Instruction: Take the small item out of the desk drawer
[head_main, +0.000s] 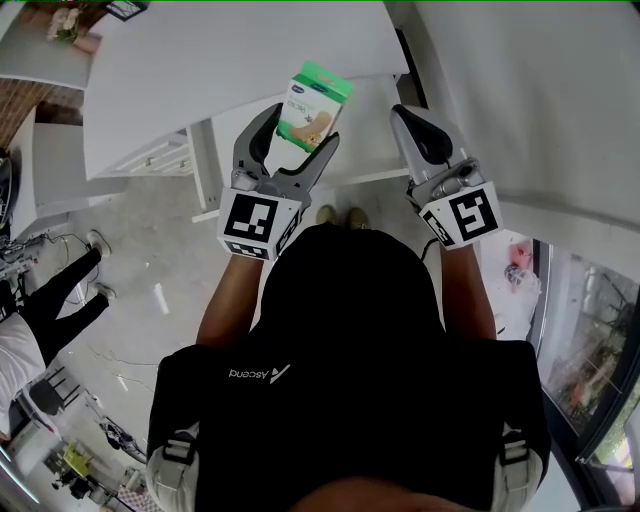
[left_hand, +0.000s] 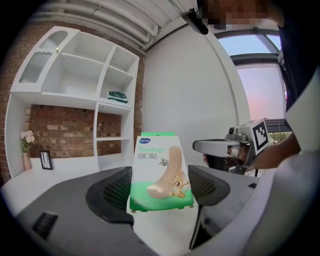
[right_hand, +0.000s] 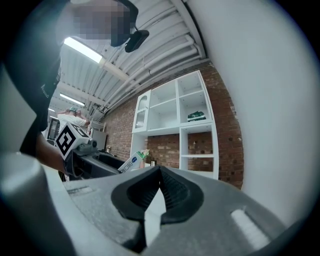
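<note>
The left gripper (left_hand: 160, 189) pinches the bandage box (left_hand: 160, 167) by its lower part, one jaw on each side. The box stands upright above the desk (head_main: 230, 75), seemingly out of the drawer. To its right, the right gripper (right_hand: 159, 192) hangs idle, jaws pressed together on nothing.

bandage box (left_hand: 160, 170): I read it as glossy printed card
left gripper (left_hand: 161, 192): matt grey plastic, ribbed pads (left_hand: 116, 191)
right gripper (right_hand: 159, 187): same matt plastic, to my eye
brick wall (left_hand: 60, 132): rough
</note>
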